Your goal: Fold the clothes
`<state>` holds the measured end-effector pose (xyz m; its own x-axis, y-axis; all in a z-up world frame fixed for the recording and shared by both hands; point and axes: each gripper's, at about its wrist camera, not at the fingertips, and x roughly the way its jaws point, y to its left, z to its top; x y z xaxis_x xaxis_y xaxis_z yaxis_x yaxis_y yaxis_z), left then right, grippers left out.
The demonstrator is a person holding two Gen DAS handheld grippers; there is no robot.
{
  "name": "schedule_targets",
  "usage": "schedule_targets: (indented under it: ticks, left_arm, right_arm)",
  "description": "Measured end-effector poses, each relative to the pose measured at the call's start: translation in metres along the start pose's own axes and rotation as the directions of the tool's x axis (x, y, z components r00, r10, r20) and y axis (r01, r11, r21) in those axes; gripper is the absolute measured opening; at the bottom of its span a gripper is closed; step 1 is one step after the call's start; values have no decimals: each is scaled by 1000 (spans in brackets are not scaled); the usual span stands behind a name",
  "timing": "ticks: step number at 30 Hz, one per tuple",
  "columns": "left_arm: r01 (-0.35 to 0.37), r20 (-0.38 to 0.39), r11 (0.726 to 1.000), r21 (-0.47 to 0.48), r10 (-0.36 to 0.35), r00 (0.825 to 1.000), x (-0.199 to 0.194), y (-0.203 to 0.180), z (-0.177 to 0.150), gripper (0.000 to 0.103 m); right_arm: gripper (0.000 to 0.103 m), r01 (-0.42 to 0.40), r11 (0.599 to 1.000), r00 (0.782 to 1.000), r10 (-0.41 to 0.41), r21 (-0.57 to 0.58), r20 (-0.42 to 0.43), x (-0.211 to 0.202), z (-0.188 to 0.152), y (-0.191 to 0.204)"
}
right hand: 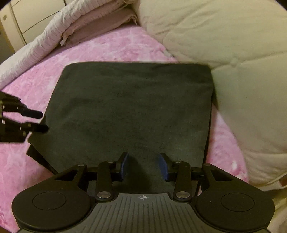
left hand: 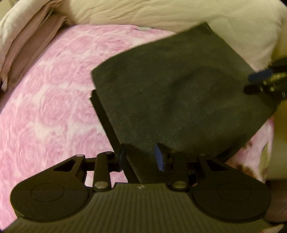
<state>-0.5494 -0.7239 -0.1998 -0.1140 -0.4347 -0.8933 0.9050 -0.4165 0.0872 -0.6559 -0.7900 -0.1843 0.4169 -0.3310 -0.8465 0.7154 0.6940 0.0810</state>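
Note:
A dark grey folded garment lies flat on the pink rose-patterned bedspread, with layered edges showing at its left side. My left gripper is open at the garment's near edge, its jaws astride the cloth. The right gripper shows at the far right edge of the garment. In the right wrist view the garment is a neat rectangle. My right gripper is open over its near edge. The left gripper shows at the garment's left edge, jaws apart.
A cream quilted duvet is piled along the right and far side, touching the garment's far corner. Folded pink and white bedding lies at the far left. White cupboard doors stand beyond the bed.

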Motion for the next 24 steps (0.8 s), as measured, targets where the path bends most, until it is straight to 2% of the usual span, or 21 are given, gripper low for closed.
schedule_targets:
  ticks: [4,7,8,11,14,16,17,19,20,21,22,24]
  left_arm:
    - [6,-3,999,-45,-7,1000,-22,-6,-14,29]
    - [14,-31,999,-46,-15,999,-20,-17,-29,28]
    - [10,-49,1000,-30,-11,999,-14,-22,-31,31]
    - [-27,-49,999,25,28,998,-8,-34,-34,32]
    - [-22,-28,998,-57,20,999,-31,-26,-35,32]
    - [-23,-16,994,-103,21,1000,-50,-22,-38,32]
    - [-26,-8,993,-116,25,1000,-58,-22,-41,32]
    - [-21,-4,988,-154,21,1000,-76,-23,-47,36]
    - [-21,-2,985,-171,21,1000,-84,-23,-49,42]
    - [-22,3,982,-185,23,1000,-92,-24,-53,50]
    - [-28,2,981,-193,29,1000,-98,-26,-55,55]
    - [-17,-3,979,-205,17,1000,-108,-31,-62,65]
  right_arm:
    - [39,44,996,997,-49,77,58,-40,-10,1]
    - [40,52,991,999,-51,126,-12,-37,-36,3]
    - [40,48,989,998,-43,140,-41,-29,-43,2]
    - [41,44,994,995,-35,103,-90,-18,-52,3]
    - [42,41,992,997,-33,121,-64,-35,-49,2]
    - [53,45,988,998,-40,145,-38,-54,-50,0]
    - [54,50,987,998,-46,154,-34,-62,-51,1]
    - [56,64,983,997,-58,175,-41,-76,-55,5]
    - [57,71,978,997,-63,194,-46,-83,-58,7]
    - [65,82,973,996,-73,217,-48,-91,-62,10]
    - [77,96,965,995,-86,244,-48,-98,-66,12]
    - [83,118,944,993,-109,308,-46,-113,-73,18]
